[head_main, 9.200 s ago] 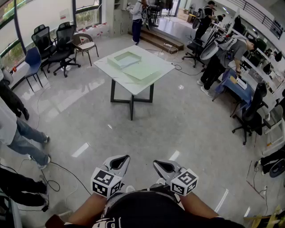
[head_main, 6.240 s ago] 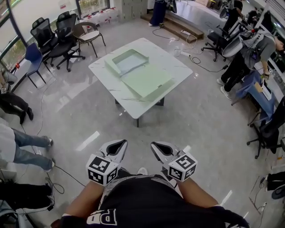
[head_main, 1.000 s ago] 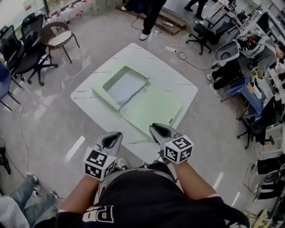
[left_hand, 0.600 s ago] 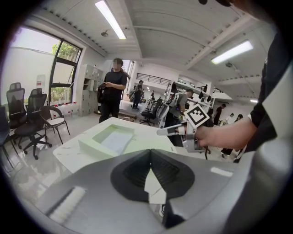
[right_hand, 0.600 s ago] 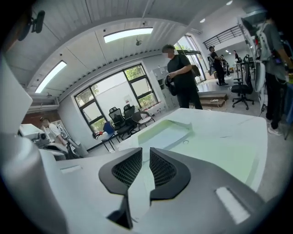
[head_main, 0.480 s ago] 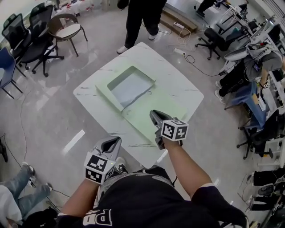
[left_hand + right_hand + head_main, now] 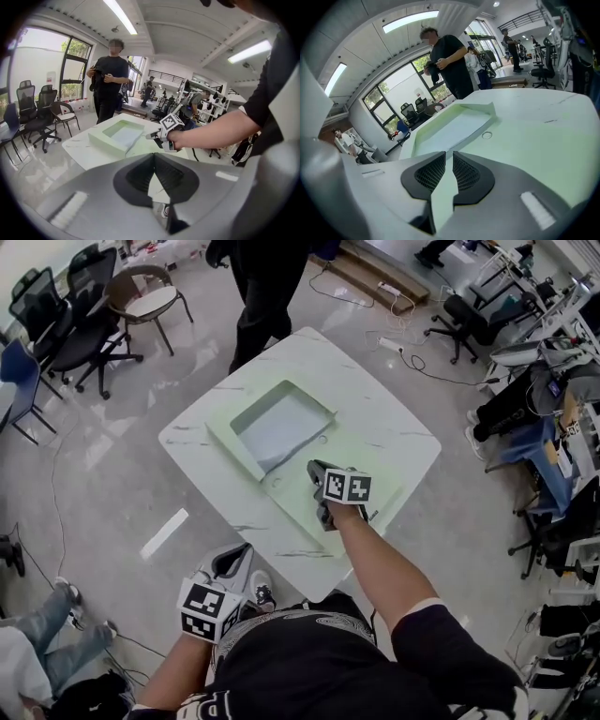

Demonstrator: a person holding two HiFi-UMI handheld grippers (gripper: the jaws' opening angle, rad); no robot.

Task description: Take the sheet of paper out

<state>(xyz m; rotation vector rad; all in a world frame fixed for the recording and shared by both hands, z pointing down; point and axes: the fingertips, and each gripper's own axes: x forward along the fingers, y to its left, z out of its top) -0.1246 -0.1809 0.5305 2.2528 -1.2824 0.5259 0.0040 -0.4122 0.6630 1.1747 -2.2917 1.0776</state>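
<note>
Head view: right gripper (image 7: pixel 319 486) hangs over the flat lid (image 7: pixel 291 504) on the table (image 7: pixel 384 423). The paper (image 7: pixel 281 426) lies in the box (image 7: pixel 225 439) just beyond it. Left gripper (image 7: pixel 234 563) is off the table.

Left gripper view: jaw tips meet, empty; paper (image 7: pixel 123 136) well ahead.

Right gripper view: jaws a narrow slit apart, empty; paper (image 7: pixel 454 127) near, ahead.

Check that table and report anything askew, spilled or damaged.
Nothing stands out. The green box lies open on the white table, its lid flat, with the sheet of paper lying flat inside.
</note>
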